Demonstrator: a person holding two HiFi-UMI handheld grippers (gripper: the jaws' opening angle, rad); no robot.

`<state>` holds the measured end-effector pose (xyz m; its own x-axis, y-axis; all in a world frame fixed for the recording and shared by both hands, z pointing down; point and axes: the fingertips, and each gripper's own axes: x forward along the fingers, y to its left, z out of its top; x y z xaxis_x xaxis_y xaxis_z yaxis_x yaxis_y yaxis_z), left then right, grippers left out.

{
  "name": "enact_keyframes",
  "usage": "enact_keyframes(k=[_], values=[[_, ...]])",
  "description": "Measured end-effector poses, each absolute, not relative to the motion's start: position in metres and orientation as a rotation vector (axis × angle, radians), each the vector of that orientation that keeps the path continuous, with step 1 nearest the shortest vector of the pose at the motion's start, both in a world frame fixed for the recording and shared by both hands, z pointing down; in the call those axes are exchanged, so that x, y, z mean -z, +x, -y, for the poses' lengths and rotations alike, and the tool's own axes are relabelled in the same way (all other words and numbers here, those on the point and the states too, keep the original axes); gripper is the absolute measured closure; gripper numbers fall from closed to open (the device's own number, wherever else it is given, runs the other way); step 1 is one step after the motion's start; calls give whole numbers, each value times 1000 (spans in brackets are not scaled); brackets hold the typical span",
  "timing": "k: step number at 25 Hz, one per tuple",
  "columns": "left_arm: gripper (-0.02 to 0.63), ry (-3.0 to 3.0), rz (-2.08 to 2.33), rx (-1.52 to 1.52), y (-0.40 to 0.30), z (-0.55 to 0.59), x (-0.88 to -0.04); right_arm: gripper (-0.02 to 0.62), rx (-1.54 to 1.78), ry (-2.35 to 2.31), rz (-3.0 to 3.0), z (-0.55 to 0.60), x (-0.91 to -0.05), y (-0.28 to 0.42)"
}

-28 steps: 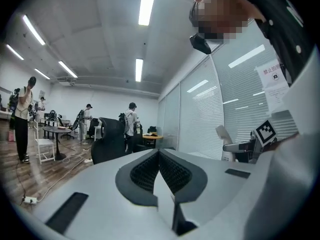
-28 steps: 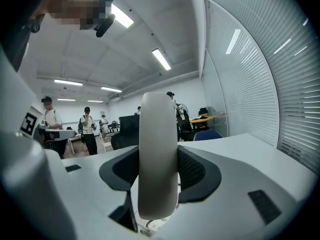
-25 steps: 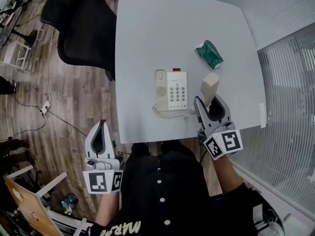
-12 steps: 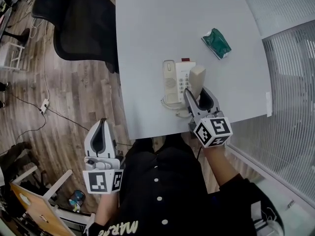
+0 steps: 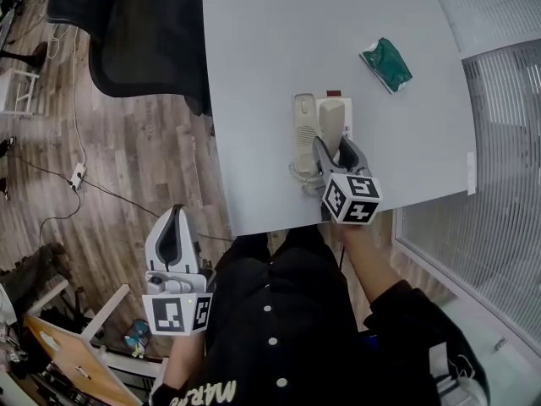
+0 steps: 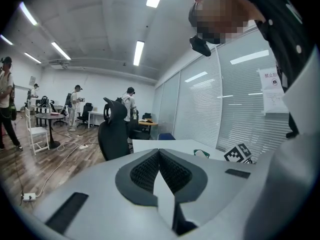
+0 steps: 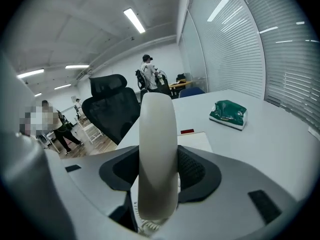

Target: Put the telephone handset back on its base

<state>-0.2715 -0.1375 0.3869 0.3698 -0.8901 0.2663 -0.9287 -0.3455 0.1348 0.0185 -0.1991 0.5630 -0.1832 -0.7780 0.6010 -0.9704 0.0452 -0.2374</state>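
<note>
— Over the phone base on the white table, my right gripper pinches the handset: cream, smooth, rounded plastic.
— Only the head view shows that?
— My right gripper view adds ribbed black pads gripping it, with the coiled cord below. My left gripper, jaws pressed together and empty, hangs off the table over the wood floor.
</note>
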Motion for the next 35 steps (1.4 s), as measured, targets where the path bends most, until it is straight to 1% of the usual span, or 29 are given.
enact_keyframes(k=[15, 24, 35], values=[[591, 2326, 1560, -250, -276, 139, -410, 370, -851, 1845, 1824, 222, -605, 0], [591, 2312, 1546, -269, -278, 143, -420, 370, -800, 1890, 1660, 226, -627, 1], [591, 2304, 1544, -268, -285, 145, -422, 368, -630, 1855, 1661, 231, -626, -7]])
